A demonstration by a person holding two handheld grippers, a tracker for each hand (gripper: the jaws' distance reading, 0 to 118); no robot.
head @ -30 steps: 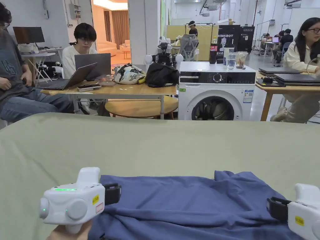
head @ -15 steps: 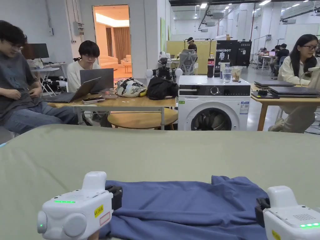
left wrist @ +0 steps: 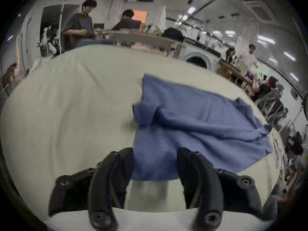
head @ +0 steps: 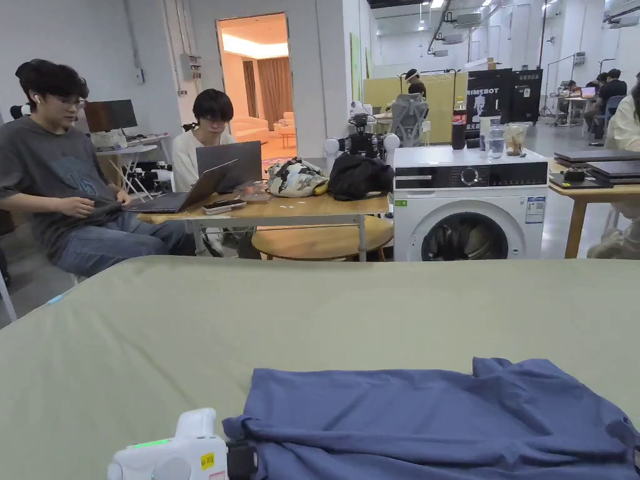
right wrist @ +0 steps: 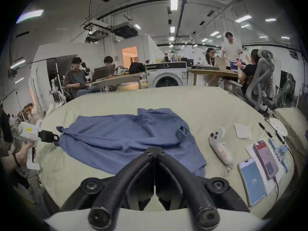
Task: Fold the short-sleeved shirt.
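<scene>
Shirt [head: 437, 419] lies spread on our green sheet [head: 250, 312], toward the near edge, its long axis running left to right across us. Our left gripper [left wrist: 155, 164] sits at the shirt's left end, jaws apart, with blue cloth lying between them in the left gripper view but not pinched; in the right gripper view it [right wrist: 55, 138] points at a small bunched corner there. Our right gripper [right wrist: 154, 153] has its jaws together at the tips, above the shirt's near edge toward its right end; whether any cloth is caught between them we cannot tell. We judge the next fold turns on this: each gripper stands at one end of the long axis, the left one nearer a usable corner. Far of the shirt the sheet is bare, giving ample room to carry an edge away from us. To the right it is tighter: a white controller [right wrist: 220, 148] lies just beside the shirt, with phones [right wrist: 251, 179] past it.
</scene>
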